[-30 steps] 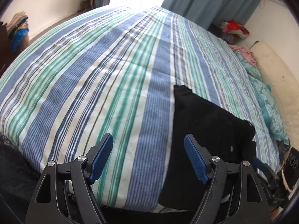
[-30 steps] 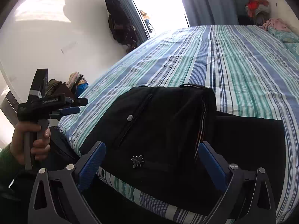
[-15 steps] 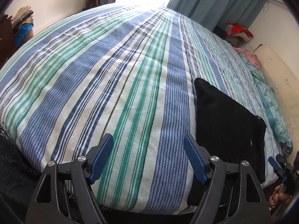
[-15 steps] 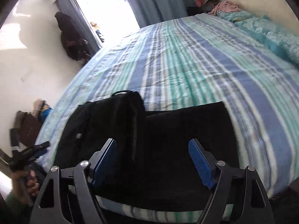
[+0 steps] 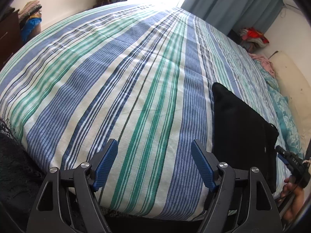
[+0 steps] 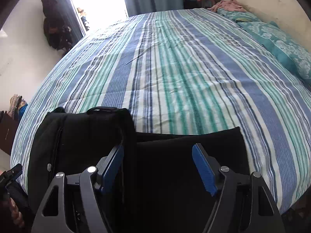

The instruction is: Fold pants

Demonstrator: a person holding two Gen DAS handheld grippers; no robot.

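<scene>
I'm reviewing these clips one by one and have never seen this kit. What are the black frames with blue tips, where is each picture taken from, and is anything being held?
There is no robot here: a person holds a hand-operated gripper in each hand, with a camera on each looking along its two blue-tipped fingers. One picture is from the left gripper, the other from the right gripper. Both look across a bed with a striped bedspread. Black pants, already partly folded, lie near its edge. The left gripper is open over bare bedspread, holding nothing. The right gripper's fingers have just been closing over the pants, but they do not yet pinch the cloth.
</scene>
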